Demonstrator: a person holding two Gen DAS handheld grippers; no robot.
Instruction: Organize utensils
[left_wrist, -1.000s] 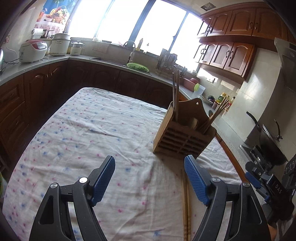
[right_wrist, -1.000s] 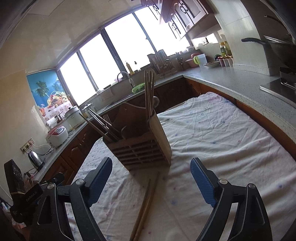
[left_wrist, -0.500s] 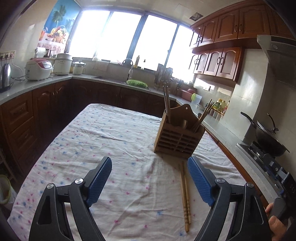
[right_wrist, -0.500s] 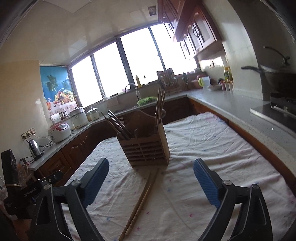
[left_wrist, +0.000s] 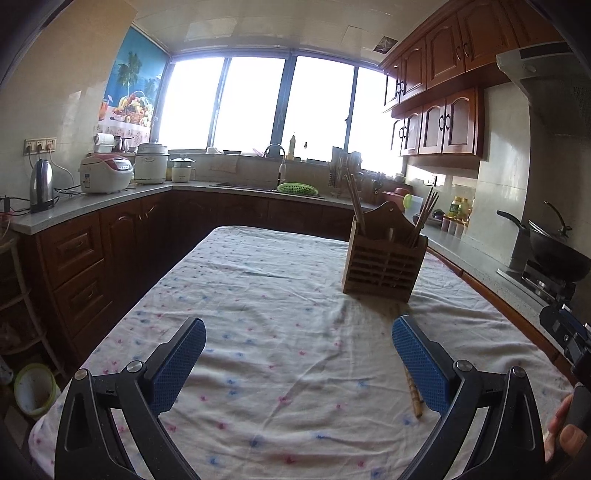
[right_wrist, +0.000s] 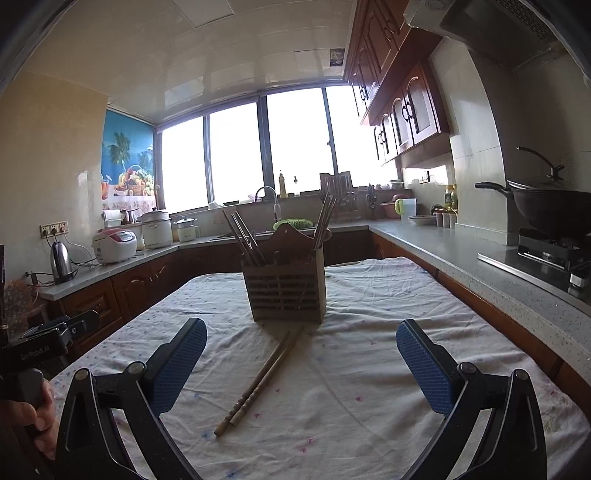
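- I see a slatted holder (right_wrist: 286, 291) of matt, unpainted wood, and the loose chopsticks (right_wrist: 258, 384) look like the same dull wood, with turned ridges near the thick ends.
- The tablecloth (left_wrist: 258, 332) is thin, creased cloth, matt, with small printed specks.
- My left gripper (left_wrist: 298, 360) and right gripper (right_wrist: 301, 360) have blue pads with a rough dimpled texture on black, slightly shiny plastic fingers.
- The kettle (left_wrist: 41, 184) is polished metal.
- The countertop (right_wrist: 480, 266) looks like smooth speckled stone.
- The cabinets (left_wrist: 443, 125) are glossy varnished wood.
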